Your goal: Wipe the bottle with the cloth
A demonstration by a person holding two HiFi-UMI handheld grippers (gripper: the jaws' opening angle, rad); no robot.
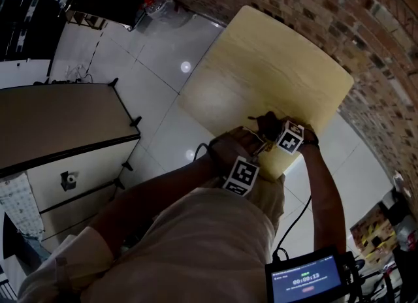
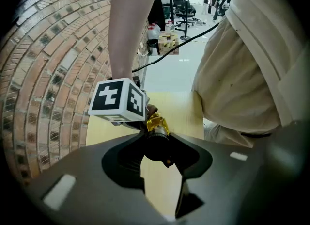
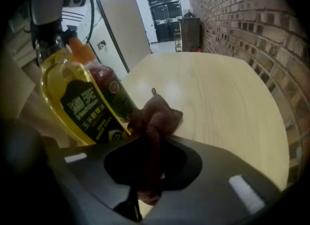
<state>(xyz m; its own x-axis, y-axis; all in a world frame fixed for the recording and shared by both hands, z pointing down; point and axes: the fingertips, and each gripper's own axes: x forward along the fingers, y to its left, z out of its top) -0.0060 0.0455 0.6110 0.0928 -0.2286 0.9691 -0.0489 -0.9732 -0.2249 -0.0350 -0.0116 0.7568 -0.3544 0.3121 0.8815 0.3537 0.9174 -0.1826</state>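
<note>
Bottle (image 3: 77, 105) held by its cap (image 2: 156, 145) in our left fingers (image 2: 193, 163), steadied; our right fingers (image 3: 186, 168) pinch the cloth (image 3: 157, 117) to wipe it.

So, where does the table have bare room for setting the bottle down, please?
The pale wooden table is bare from its middle to the brick wall. Only the near edge is crowded, with the yellow oil bottle and brown cloth.
</note>
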